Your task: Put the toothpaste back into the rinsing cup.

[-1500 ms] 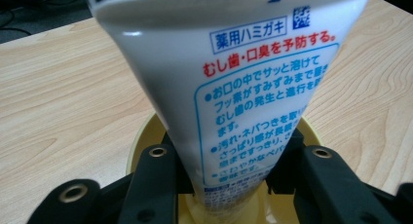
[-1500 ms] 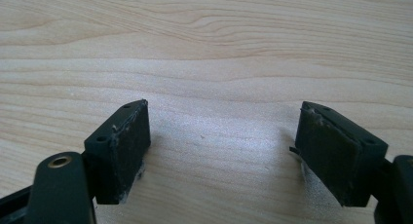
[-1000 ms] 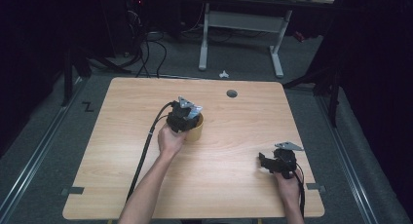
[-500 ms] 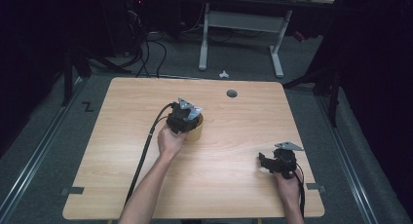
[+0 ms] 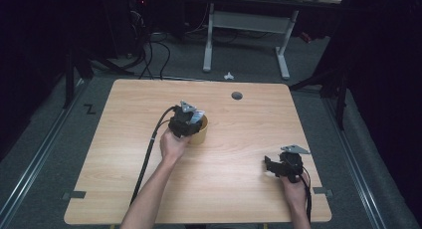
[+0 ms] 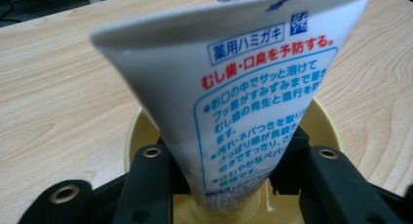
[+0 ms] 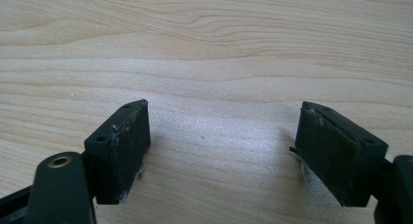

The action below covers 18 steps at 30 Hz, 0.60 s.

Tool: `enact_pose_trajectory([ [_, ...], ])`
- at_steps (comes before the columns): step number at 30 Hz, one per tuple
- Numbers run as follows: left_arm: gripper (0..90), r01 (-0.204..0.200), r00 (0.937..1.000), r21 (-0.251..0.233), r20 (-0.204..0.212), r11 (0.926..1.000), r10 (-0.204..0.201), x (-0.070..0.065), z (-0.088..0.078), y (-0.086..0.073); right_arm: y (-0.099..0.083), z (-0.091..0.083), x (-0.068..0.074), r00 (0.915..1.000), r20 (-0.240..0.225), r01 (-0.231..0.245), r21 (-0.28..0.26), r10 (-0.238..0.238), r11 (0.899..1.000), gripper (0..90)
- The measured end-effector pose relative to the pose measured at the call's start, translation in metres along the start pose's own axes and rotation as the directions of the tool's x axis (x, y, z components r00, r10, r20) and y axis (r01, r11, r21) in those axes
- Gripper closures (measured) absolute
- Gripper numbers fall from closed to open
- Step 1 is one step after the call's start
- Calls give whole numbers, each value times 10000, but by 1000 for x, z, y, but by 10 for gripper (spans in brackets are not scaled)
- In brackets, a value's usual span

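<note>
Holding toothpaste tube (image 6: 253, 92) upright in the yellow cup (image 5: 200, 131), left gripper (image 6: 229, 165) at mid-table.
Left jaws sit on both sides of the tube's lower end and have just been easing open, pads still against it. Right gripper (image 7: 221, 151): jaws wide apart, nothing between them, resting near the table's (image 5: 239, 189) right front corner.

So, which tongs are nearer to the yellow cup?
Left. The left tongs are over the cup, around the tube standing in it. The right tongs rest far off, near the table's right edge.
</note>
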<state>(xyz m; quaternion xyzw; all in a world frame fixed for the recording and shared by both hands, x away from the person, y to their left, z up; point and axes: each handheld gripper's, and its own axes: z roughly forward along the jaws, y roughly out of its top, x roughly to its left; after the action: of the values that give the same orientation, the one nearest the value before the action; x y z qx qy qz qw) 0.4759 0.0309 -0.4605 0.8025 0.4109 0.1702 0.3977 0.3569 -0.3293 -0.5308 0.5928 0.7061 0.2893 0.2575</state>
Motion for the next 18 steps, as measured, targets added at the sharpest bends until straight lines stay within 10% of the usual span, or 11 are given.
enact_pose_trajectory([
  [18, 495, -122, 9999, -50, -48, 9999, 122, 0, -3, 0, 0, 0, 0, 10000, -6, 10, -9, -10, 10000, 207],
])
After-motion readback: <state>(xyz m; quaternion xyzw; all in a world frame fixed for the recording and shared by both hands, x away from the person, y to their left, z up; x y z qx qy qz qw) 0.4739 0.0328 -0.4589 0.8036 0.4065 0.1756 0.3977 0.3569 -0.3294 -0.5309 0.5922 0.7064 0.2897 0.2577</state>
